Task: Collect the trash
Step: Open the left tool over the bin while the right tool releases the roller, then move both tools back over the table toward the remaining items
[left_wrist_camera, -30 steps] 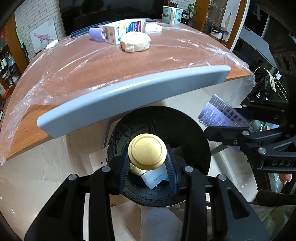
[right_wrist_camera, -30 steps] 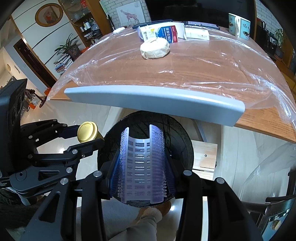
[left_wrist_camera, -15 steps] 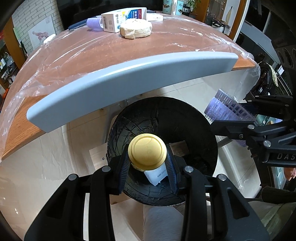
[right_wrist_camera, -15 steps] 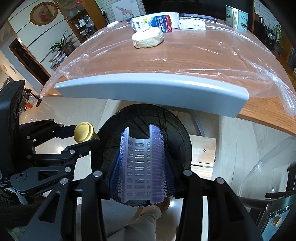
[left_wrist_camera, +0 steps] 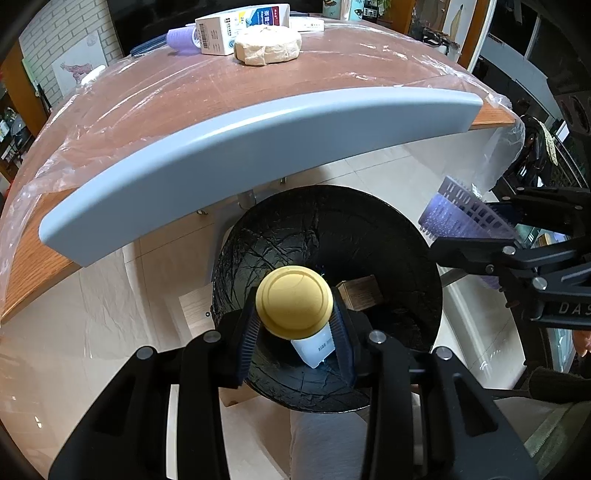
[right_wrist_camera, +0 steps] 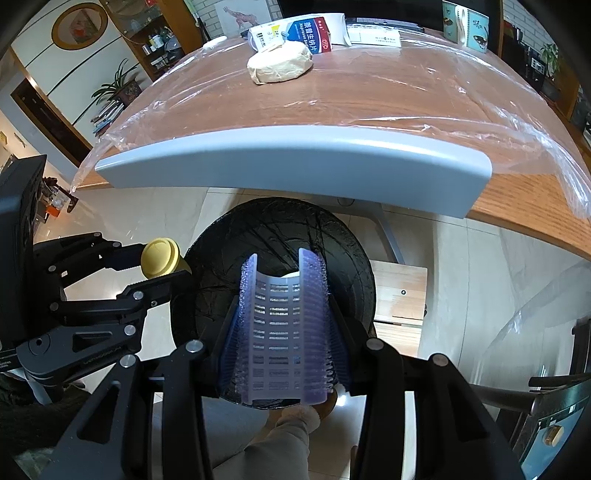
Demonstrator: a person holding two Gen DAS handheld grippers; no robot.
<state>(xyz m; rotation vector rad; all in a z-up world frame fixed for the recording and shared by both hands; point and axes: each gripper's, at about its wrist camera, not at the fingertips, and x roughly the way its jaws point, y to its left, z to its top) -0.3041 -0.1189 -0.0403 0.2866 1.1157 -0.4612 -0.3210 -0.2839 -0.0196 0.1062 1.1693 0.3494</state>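
Starting at our left gripper [left_wrist_camera: 295,338], its ribbed pads are pinched on a small white bottle with a yellow cap [left_wrist_camera: 294,302]; the cap points up toward the camera and the body hangs down between the pads, so its long axis runs roughly along the fingers. Directly beneath it is the mouth of the black-lined trash bin [left_wrist_camera: 369,229], which means the bottle would fall straight in once we let go.

Our right gripper [right_wrist_camera: 282,328] is clamped on a curved purple perforated plastic piece [right_wrist_camera: 282,325], bowed into a U between the pads with its long axis also running along the fingers. From the right wrist view it too sits over the bin [right_wrist_camera: 280,225], well inside the rim (a pale object shows at the bottom of the liner, and a small brown box in the left wrist view).

We judge both hands equally placed for the drop: each item is above the opening, not beside it.

Further out, the bin stands on the floor just under the table edge [right_wrist_camera: 295,162]. On the plastic-covered tabletop, well apart from us, remain a round paper-wrapped bundle [right_wrist_camera: 279,66] and a white and blue carton [right_wrist_camera: 299,33].
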